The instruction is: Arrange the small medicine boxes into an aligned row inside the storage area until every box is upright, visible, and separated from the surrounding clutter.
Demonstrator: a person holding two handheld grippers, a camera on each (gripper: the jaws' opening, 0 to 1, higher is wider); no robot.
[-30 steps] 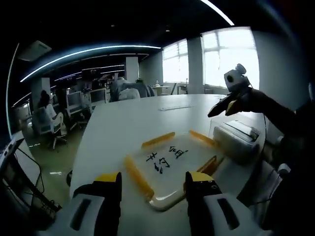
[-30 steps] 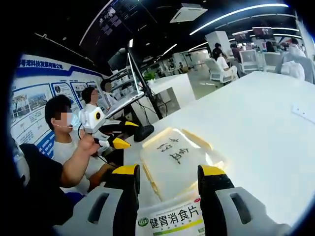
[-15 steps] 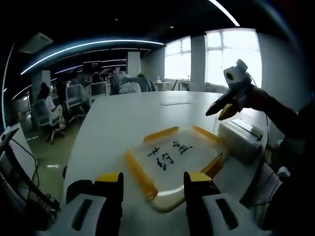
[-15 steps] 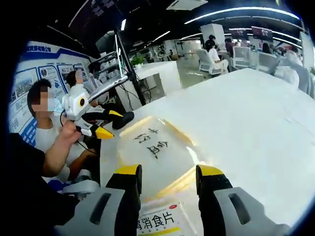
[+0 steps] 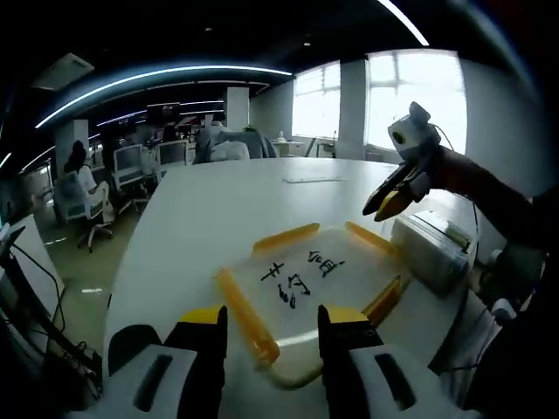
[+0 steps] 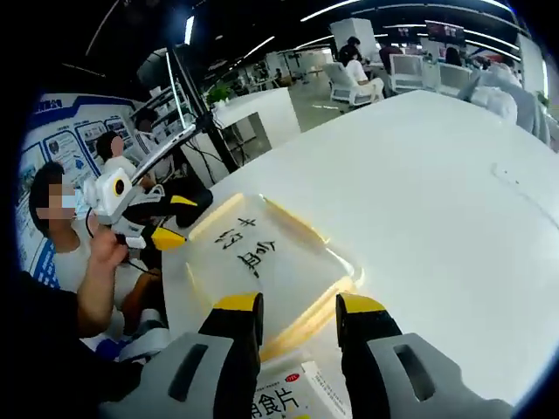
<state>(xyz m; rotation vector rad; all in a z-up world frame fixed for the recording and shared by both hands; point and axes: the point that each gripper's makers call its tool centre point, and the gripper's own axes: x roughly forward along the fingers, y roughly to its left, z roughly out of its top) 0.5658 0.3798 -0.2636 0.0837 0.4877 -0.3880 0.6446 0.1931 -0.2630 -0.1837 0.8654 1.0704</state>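
The left gripper [image 5: 268, 327] is hovering over the near edge of the tray [image 5: 306, 284] on the tabletop [image 5: 218, 218], jaws wide and empty. The right gripper [image 6: 297, 319], jaws also parted and empty, is hanging beside the tray above a medicine box [image 6: 288, 397], and should probably be lowering squarely over it before closing.

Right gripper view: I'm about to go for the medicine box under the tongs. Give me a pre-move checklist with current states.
1. Right tongs open: ok, with a clear gap between the jaws.
2. Medicine box within reach: ok, it lies just below the jaws with its printed face up, partly cut off by the frame edge.
3. Box upright: not ok, it lies flat on the white table.
4. Tray with yellow rims free to receive: ok, its handwritten surface carries no boxes.
5. Left tongs out of the way: ok, open and empty at the tray's near rim.
6. Other boxes remaining: cannot tell.
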